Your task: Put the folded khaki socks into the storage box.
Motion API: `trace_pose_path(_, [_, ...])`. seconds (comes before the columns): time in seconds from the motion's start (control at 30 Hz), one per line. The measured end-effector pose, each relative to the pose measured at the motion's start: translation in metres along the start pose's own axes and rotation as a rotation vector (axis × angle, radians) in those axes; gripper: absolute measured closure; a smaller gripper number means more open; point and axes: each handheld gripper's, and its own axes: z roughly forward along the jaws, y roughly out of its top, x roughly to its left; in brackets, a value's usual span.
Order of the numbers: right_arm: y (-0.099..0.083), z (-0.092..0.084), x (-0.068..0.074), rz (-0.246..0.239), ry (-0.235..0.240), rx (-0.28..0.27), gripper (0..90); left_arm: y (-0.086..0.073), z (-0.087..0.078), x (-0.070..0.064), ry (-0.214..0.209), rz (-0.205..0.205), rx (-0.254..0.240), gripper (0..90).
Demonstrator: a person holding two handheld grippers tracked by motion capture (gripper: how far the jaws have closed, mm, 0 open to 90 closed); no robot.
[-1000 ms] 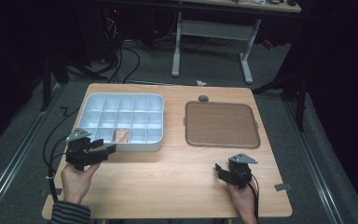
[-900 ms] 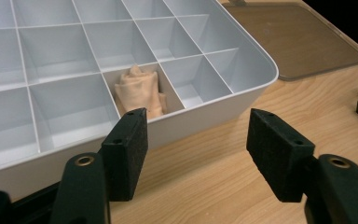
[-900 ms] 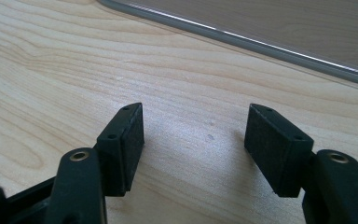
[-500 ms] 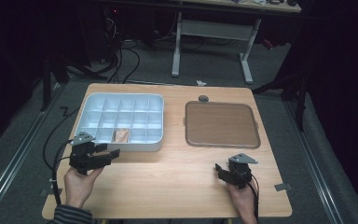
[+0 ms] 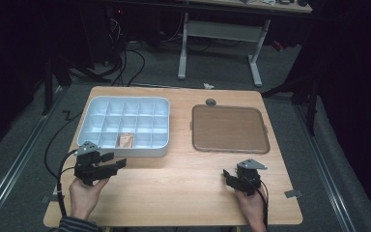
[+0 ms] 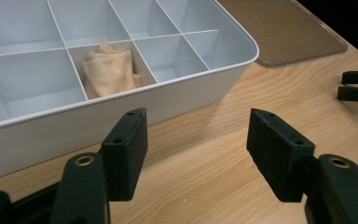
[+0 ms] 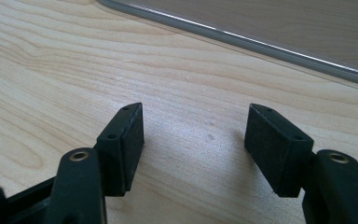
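My left gripper (image 6: pixel 196 154) had its jaws wide apart with nothing between them. It sat low over the wooden table (image 5: pixel 174 188), just in front of the white box (image 6: pixel 177 100). A little folded tan cloth (image 6: pixel 109 70) lay in one small space in the front row of that box. My right gripper (image 7: pixel 193 140) was also spread wide and empty, near the clear flat lid (image 7: pixel 279 23).

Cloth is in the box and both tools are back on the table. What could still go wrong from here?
The cloth bulges up in its compartment of the box, so the lid might pinch it or sit unevenly. The lid lies flat on the table, which gives the open right tool little edge to grip. The open left tool sits close to the box wall and could nudge it.
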Motion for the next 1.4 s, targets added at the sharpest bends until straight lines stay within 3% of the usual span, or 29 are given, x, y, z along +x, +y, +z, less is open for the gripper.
trace_pose_path(1.0, [0.0, 0.0, 0.0, 0.0, 0.0, 0.0, 37.7, -0.013, 0.015, -0.006, -0.043, -0.012, 0.001, 38.7])
trace_pose_path(1.4, [0.0, 0.0, 0.0, 0.002, 0.0, 0.001, 37.7, -0.018, 0.023, -0.009, -0.053, -0.004, 0.026, 38.6])
